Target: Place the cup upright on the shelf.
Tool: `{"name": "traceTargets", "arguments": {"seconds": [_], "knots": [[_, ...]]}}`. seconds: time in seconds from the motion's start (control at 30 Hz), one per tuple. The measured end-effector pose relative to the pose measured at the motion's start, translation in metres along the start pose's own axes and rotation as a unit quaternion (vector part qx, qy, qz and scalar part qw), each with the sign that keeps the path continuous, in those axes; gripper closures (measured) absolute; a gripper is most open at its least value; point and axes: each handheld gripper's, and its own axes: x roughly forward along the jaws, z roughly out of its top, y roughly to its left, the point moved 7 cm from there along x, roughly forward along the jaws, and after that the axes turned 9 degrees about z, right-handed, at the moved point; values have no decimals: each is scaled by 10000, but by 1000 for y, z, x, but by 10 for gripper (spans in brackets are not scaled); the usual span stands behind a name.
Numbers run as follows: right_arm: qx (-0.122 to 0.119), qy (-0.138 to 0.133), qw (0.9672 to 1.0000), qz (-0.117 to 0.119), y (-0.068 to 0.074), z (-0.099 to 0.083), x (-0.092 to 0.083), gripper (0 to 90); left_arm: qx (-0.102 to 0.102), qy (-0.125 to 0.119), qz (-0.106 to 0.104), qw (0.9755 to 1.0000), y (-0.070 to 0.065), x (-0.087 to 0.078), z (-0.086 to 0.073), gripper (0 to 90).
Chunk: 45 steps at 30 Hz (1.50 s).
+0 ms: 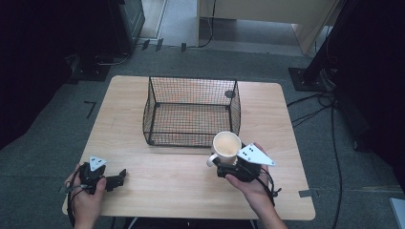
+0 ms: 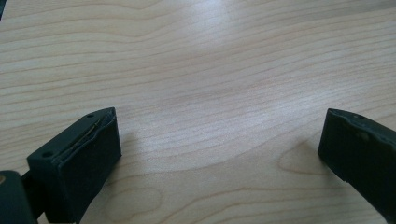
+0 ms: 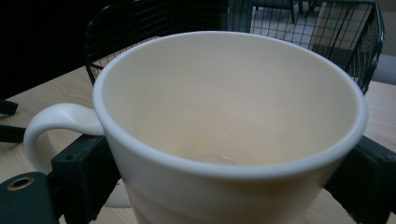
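A cream mug point(image 1: 226, 147) with a white handle stands upright in my right gripper point(image 1: 228, 161), just in front of the black wire basket point(image 1: 191, 110). In the right gripper view the mug point(image 3: 224, 126) sits between both jaws, which press on its sides, and its handle point(image 3: 51, 126) points left. The mug looks empty. My left gripper point(image 1: 119, 177) rests low over the table's front left part. In the left gripper view its fingers point(image 2: 79, 158) stand wide apart over bare wood, holding nothing.
The wire basket stands open-topped on the middle of the light wooden table point(image 1: 143, 167), and its inside looks empty. Cables point(image 1: 325, 109) and dark stands lie on the floor around the table. A strip of tape point(image 1: 308, 193) sits at the table's front right corner.
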Motion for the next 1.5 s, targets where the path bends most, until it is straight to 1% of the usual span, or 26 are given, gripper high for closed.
{"name": "traceTargets", "arguments": {"seconds": [0.17, 0.2, 0.23, 0.3, 0.33, 0.37, 0.4, 0.43, 0.5, 0.53, 0.67, 0.8, 0.83, 0.87, 0.9, 1.03, 1.07, 1.1, 1.13, 1.2, 1.23, 1.3, 1.37, 1.43, 1.47, 1.5], "knots": [[-66, -82, 9999, 35, 2, 17, 9, 79, -2, 1, -1, 10000, 0, 0, 0, 0], [-101, -111, 9999, 22, 3, 24, 13, 79, -2, 1, -2, 10000, 0, 0, 0, 0], [-101, -111, 9999, 22, 3, 24, 13, 79, -2, 1, -2, 10000, 0, 0, 0, 0], [-137, -120, 9998, 2, 3, 30, 17, 79, -2, 4, -3, 10000, 0, 0, 0, 0], [-160, -139, 9998, 5, 3, 36, 22, 79, -2, 6, -5, 10000, 0, 0, 0, 0], [-160, -139, 9998, 5, 3, 36, 22, 79, -8, 3, -6, 10000, 0, 0, 0, 0], [-191, -147, 9997, 5, 3, 43, 27, 79, -9, 6, -5, 10000, 0, 0, 0, 0], [-191, -147, 9997, 5, 3, 43, 27, 79, -9, 6, -5, 10000, 0, 0, 0, 0], [-213, -187, 9996, 8, 2, 54, 35, 79, 1, 8, -4, 10000, 0, 0, 0, 0], [-213, -187, 9996, 8, 2, 54, 35, 79, 1, 8, -4, 10000, 0, 0, 0, 0], [-157, -232, 9996, 29, -3, 67, 48, 79, -4, 5, -2, 10000, 0, 0, 0, 0], [-189, -227, 9996, 28, -12, 80, 62, 79, -3, 4, -5, 10000, 0, 0, 0, 0], [-205, -223, 9995, 71, -16, 85, 70, 79, -7, 3, -6, 10000, 0, 0, 0, 0], [-206, -221, 9995, 85, -18, 87, 74, 80, -7, 3, -6, 10000, 0, 0, 0, 0], [-206, -221, 9995, 85, -18, 87, 74, 80, -7, 3, -5, 10000, 0, 0, 0, 0], [-235, -183, 9994, 149, -27, 93, 91, 79, -7, 3, -5, 10000, 0, 0, 0, 0], [-130, -153, 9995, 225, -33, 95, 99, 80, -3, 6, -9, 10000, 0, 0, 0, 0], [-130, -153, 9995, 225, -33, 95, 99, 80, -5, 7, -9, 10000, 0, 0, 0, 0], [-78, -146, 9996, 250, -39, 96, 107, 80, -7, 6, -10, 10000, 0, 0, 0, 0], [-128, -68, 9995, 298, -43, 96, 115, 80, -15, 1, -8, 10000, 0, 0, 0, 0], [-128, -68, 9995, 298, -43, 96, 115, 80, -15, 1, -8, 10000, 0, 0, 0, 0], [-197, 31, 9991, 370, -46, 95, 123, 80, -12, 4, -8, 10000, 0, 0, 0, 0], [-247, 114, 9989, 375, -48, 95, 130, 80, -17, -1, -10, 10000, 0, 0, 0, 0], [-271, 148, 9987, 410, -49, 95, 136, 80, -14, 1, -10, 10000, 0, 0, 0, 0], [-267, 123, 9987, 426, -51, 97, 143, 80, -13, 1, -10, 10000, 0, 0, 0, 0], [-267, 123, 9987, 426, -51, 97, 143, 80, -11, 1, -7, 10000, 0, 0, 0, 0]]}}
